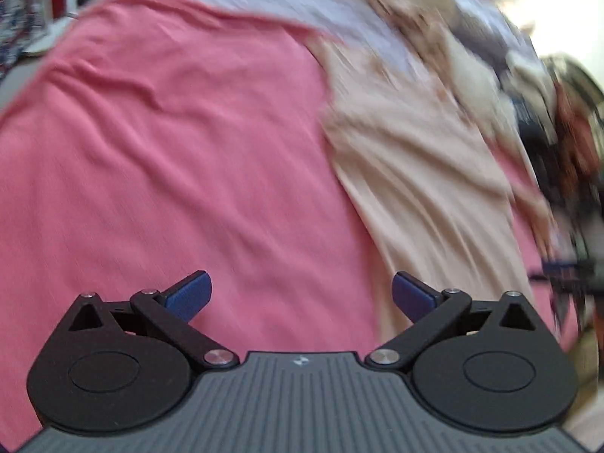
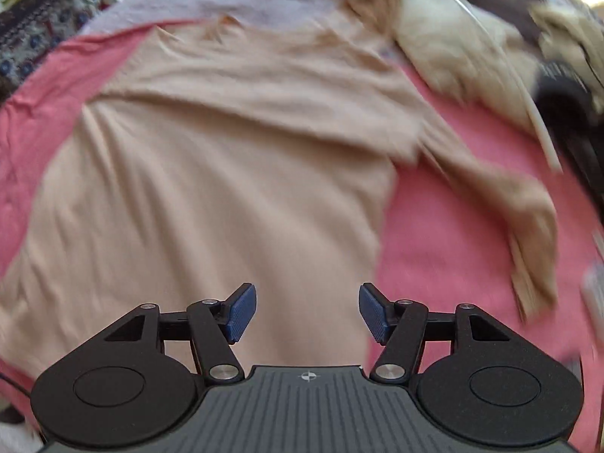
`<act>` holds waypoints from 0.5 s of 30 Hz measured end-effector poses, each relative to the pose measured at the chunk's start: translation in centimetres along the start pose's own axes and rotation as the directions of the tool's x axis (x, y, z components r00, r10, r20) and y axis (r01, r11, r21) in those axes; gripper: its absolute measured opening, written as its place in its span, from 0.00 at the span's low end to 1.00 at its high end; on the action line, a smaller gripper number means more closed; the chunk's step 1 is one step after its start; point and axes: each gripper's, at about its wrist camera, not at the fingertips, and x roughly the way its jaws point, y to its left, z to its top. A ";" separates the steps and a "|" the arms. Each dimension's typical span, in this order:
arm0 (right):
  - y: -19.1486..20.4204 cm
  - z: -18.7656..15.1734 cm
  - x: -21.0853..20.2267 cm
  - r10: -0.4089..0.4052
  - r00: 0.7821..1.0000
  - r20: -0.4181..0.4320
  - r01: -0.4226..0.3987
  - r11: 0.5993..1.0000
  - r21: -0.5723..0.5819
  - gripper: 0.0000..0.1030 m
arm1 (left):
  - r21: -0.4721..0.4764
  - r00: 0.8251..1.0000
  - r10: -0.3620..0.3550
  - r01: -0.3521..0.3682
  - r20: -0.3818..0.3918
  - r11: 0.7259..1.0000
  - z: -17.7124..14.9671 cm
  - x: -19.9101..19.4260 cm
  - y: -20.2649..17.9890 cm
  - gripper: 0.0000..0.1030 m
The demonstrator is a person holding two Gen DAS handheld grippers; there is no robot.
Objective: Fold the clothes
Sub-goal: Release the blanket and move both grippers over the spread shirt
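— Left gripper [image 1: 302, 294]?
— Released, blue pads apart, empty, above the pink cotton sheet [image 1: 170, 151]; the beige cotton T-shirt [image 1: 415, 188] lies right of it.
— Right gripper [image 2: 307, 311]?
— Parted, empty, above that shirt [image 2: 226, 170], spread flat on the sheet [image 2: 453, 226].

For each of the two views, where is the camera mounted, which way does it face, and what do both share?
Left wrist: sits behind the left gripper, faces steeply down at the pink cloth sheet; both blue-padded fingers show, open, holding nothing.
Right wrist: sits behind the right gripper, faces down at the beige fabric shirt; both fingers show, open, holding nothing.
Shared: pink sheet, beige shirt, and the blurred pile of clothes beyond.
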 end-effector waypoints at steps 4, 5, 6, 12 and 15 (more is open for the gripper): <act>-2.5 -4.5 0.0 -0.028 0.997 -0.067 0.034 0.996 0.080 0.60 | 0.110 0.988 0.000 0.017 -0.157 0.994 -3.8 2.3 -4.6 0.99; -3.0 -5.2 0.2 -0.024 0.997 -0.080 0.032 0.994 0.101 0.60 | 0.131 0.988 0.036 -0.016 -0.147 0.991 -4.2 2.8 -5.4 0.99; -3.6 -5.8 0.3 -0.006 0.996 -0.090 0.017 0.992 0.127 0.60 | 0.143 0.988 0.076 -0.057 -0.132 0.988 -4.6 3.2 -6.0 0.99; -5.0 -8.1 1.3 0.203 0.974 -0.097 -0.171 0.949 0.264 0.75 | 0.205 0.965 0.231 -0.202 -0.124 0.958 -5.0 4.2 -9.0 0.96; -5.2 -8.2 1.3 0.219 0.972 -0.079 -0.188 0.938 0.293 0.75 | 0.101 0.976 0.176 -0.164 -0.128 0.981 -4.6 3.3 -8.5 0.83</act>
